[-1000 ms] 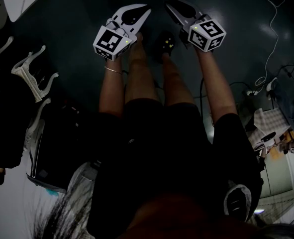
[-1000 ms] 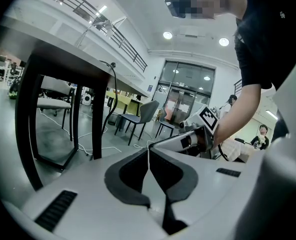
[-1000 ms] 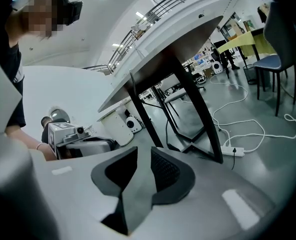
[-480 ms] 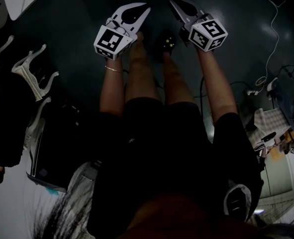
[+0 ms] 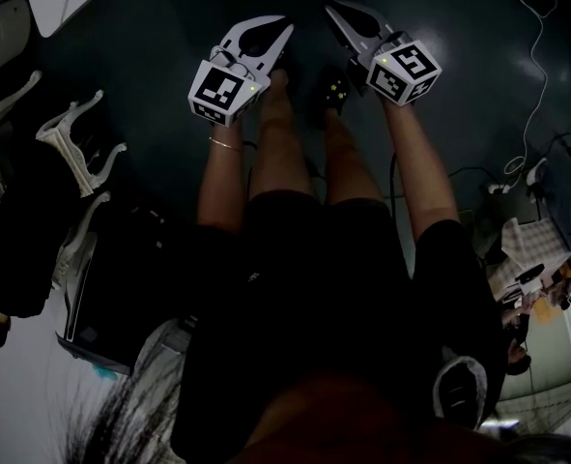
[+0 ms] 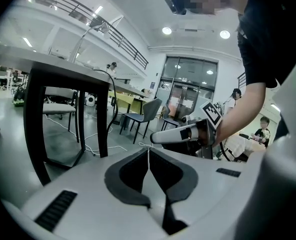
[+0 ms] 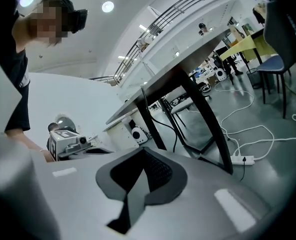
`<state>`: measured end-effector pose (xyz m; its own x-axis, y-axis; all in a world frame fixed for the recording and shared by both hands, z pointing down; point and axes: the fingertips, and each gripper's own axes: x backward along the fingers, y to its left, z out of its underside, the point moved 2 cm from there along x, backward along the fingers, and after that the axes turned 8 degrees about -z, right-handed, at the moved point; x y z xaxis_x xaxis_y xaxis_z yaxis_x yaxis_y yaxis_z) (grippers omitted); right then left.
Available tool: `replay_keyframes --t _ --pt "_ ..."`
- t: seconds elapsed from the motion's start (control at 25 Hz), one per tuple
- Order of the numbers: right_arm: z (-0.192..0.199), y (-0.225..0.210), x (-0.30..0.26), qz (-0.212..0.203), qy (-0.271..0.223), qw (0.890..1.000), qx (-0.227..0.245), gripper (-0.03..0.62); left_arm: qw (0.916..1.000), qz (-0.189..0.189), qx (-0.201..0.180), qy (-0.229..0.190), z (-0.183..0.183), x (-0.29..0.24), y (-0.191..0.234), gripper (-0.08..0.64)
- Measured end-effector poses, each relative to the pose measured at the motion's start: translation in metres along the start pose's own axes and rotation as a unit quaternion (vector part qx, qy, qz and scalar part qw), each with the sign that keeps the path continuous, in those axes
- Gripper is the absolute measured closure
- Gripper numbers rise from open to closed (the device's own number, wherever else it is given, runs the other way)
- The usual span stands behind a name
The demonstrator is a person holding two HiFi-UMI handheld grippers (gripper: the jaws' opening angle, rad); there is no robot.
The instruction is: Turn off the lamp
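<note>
My left gripper (image 5: 285,29) and right gripper (image 5: 329,11) hang side by side above the dark floor, in front of the person's legs. In the left gripper view the left gripper (image 6: 149,149) is shut, its pads meeting with nothing between them. The right gripper (image 7: 144,152) has just been closing and is now shut and empty too. It also shows from the side in the left gripper view (image 6: 155,137). A thin bent lamp arm (image 6: 90,31) rises from the black table (image 6: 62,66) at the left. I cannot tell whether the lamp is lit.
Black table legs (image 7: 208,129) stand close ahead. A white power strip (image 7: 243,159) and white cables (image 5: 534,75) lie on the floor. A grey chair (image 6: 145,113) stands beyond the table. White chair legs (image 5: 72,143) and a dark case (image 5: 101,298) are at the left.
The head view has shifted slightly and both grippers sit a touch higher and further right in it. Nothing has been taken hold of or let go.
</note>
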<state>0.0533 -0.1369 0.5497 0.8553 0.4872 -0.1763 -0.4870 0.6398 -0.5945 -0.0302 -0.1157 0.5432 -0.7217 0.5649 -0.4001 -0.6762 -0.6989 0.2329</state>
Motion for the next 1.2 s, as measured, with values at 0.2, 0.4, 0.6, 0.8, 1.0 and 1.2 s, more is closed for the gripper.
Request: replay_keyframes --t 0.2,0.4,0.6,0.8,1.0,1.2 --pt "-0.014 0.020 0.005 -0.009 0.002 1.000 0.019 0.591 0.9998 -0.015 0.008 -0.010 -0.020 0.009 -0.007 0.545" --pt "-0.036 0.039 0.016 -0.006 -0.004 1.000 0.025 0.591 0.9971 -0.052 0.036 -0.043 -0.051 0.026 -0.004 0.545" --pt "-0.058 0.057 0.029 -0.001 -0.015 0.999 0.034 0.592 0.9976 -0.050 0.011 -0.046 -0.079 0.037 -0.018 0.545" --pt "-0.073 0.074 0.045 -0.005 -0.021 0.999 0.038 0.592 0.9971 -0.057 -0.002 -0.051 -0.099 0.049 -0.032 0.545" --pt "-0.092 0.083 0.055 -0.008 -0.037 0.998 0.042 0.592 0.9964 -0.067 -0.022 -0.047 -0.113 0.055 -0.047 0.545" --pt "-0.105 0.097 0.070 -0.012 -0.042 0.997 0.057 0.592 0.9964 -0.052 -0.023 -0.063 -0.131 0.062 -0.071 0.545"
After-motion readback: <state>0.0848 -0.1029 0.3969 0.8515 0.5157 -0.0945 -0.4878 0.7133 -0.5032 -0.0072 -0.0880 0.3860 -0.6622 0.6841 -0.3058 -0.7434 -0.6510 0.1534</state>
